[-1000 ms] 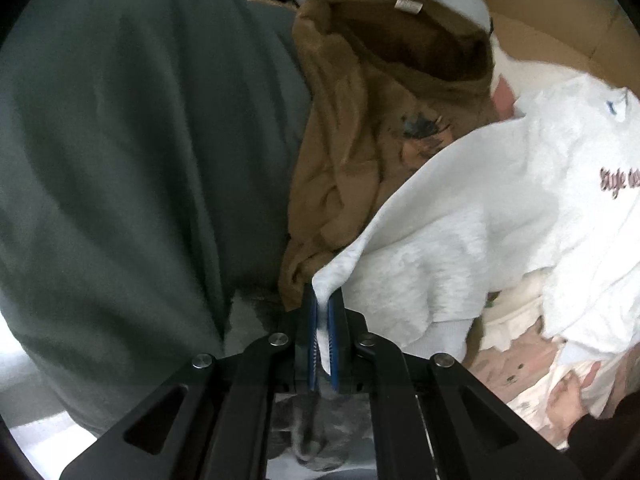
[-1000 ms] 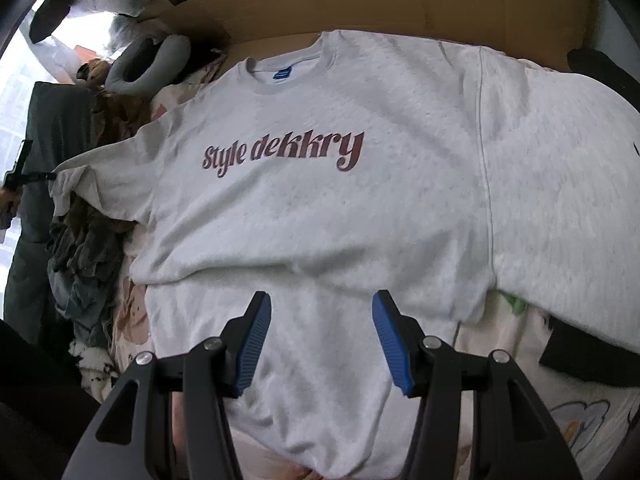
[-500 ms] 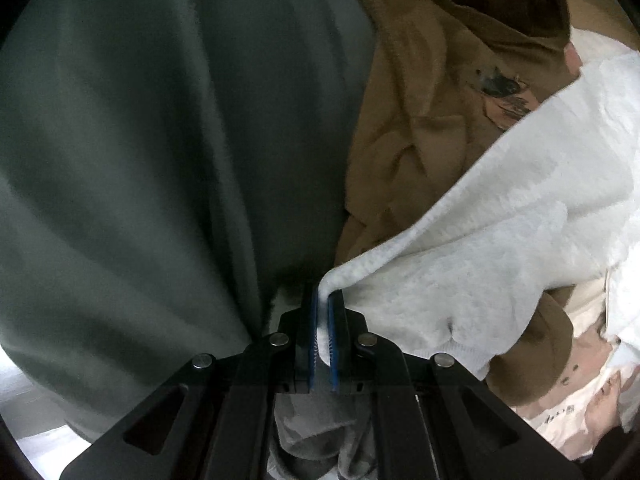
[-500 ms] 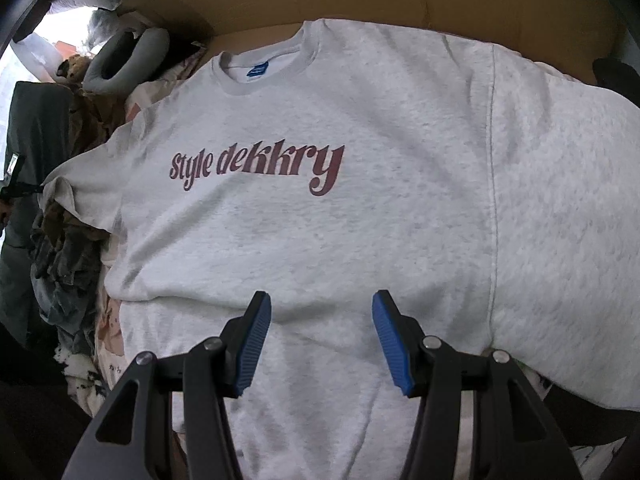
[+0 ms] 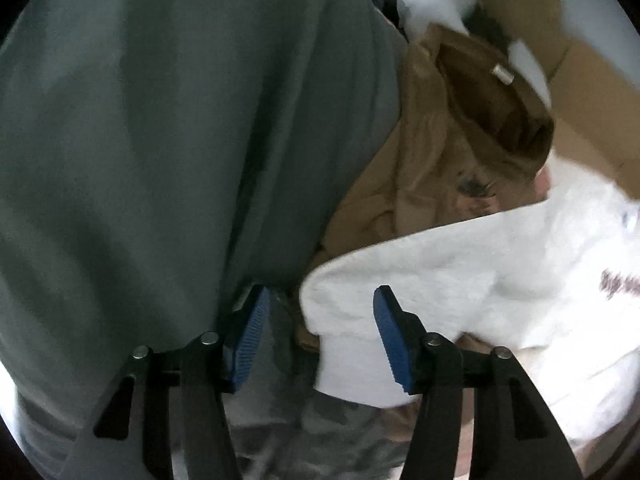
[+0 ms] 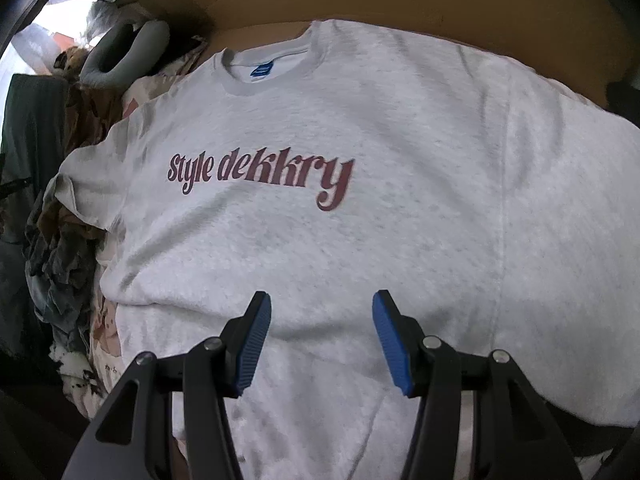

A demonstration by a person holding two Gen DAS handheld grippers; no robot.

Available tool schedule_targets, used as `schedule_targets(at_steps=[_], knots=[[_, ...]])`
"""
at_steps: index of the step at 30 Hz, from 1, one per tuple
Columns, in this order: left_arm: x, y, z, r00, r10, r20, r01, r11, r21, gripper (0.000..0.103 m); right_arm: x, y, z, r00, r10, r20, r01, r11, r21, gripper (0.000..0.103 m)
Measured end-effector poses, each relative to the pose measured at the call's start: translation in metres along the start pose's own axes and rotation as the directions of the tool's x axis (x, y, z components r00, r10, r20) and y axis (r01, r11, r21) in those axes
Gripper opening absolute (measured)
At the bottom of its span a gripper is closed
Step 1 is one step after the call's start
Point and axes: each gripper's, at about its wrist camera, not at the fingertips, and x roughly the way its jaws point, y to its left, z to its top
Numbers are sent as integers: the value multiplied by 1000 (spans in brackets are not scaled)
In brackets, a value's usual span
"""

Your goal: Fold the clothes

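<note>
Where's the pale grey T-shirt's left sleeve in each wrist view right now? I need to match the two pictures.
Left wrist: the sleeve lies low centre between the left gripper jaws, which are opening; no pad presses it.
Right wrist: the sleeve sits at the left edge, beside the dark red lettering.
Shared landmark: the brown garment, which also shows at the left edge.

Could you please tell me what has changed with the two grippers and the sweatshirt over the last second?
The left gripper has let go of the sleeve cuff it was pinching; its jaws are opening, with the cuff loose between them. The right gripper stayed open above the grey sweatshirt, though closer, and the sweatshirt stayed spread flat.
</note>
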Motion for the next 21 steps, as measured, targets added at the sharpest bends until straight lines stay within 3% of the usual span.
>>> schedule_targets(at_steps=[6, 9, 11, 15, 21], knots=[[-3, 4, -46, 997, -76, 16, 78, 977, -196, 55, 8, 21, 18, 1000, 10, -9, -10, 998, -65, 51], [5, 8, -64, 991, -131, 8, 127, 944, -305, 55, 7, 27, 26, 1000, 12, -5, -12, 996, -90, 51], [8, 15, -77, 981, -189, 39, 189, 900, -393, 55, 6, 29, 31, 1000, 12, 0, -12, 995, -100, 51], [16, 14, -94, 970, -234, 70, 237, 833, -500, 55, -3, 27, 39, 1000, 6, 16, -4, 995, -99, 51], [24, 9, -120, 940, -313, 132, 323, 699, -638, 55, -30, 22, 47, 998, -16, 68, 23, 995, -98, 51]])
